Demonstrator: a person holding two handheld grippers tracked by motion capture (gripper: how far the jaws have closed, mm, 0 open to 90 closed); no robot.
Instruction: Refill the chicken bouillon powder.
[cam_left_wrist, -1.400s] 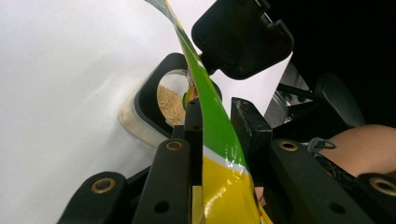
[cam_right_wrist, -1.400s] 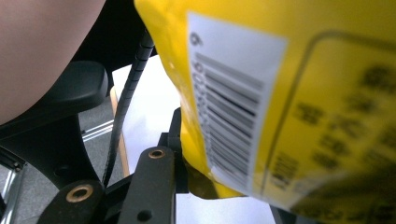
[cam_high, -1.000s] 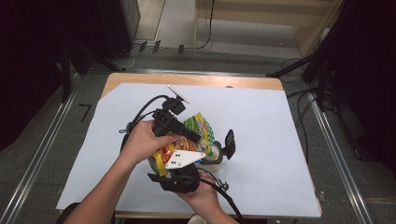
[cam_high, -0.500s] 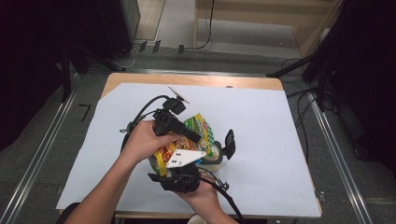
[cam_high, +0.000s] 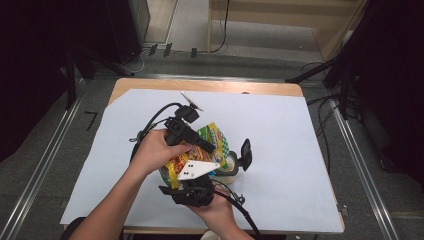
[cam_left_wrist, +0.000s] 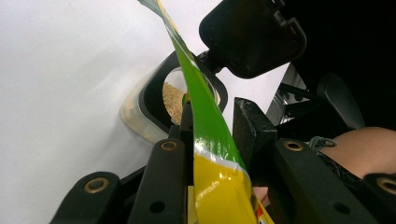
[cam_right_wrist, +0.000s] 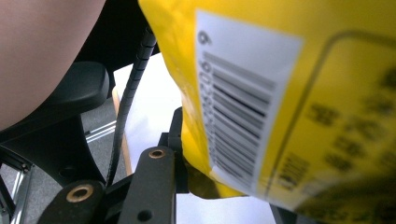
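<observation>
A yellow and green snack bag (cam_high: 192, 150) hangs tilted between both grippers, over a clear tub (cam_high: 227, 169) of tan crumbs whose black lid (cam_high: 246, 154) stands flipped open. My left gripper (cam_high: 209, 146) comes in from the left and is shut on the bag's green upper part (cam_left_wrist: 205, 112). In the left gripper view the tub (cam_left_wrist: 173, 99) lies just beyond the bag and the lid (cam_left_wrist: 252, 35) above it. My right gripper (cam_high: 176, 175), under its grey plate, is shut on the bag's yellow lower end. The barcode side (cam_right_wrist: 243, 107) hides its right jaw.
A white sheet (cam_high: 300, 150) covers the wooden table (cam_high: 150, 84), with bare room to the right and far side. Cables trail from both grippers near the front edge (cam_high: 245, 215). Metal rails (cam_high: 45, 160) run on the floor at both sides.
</observation>
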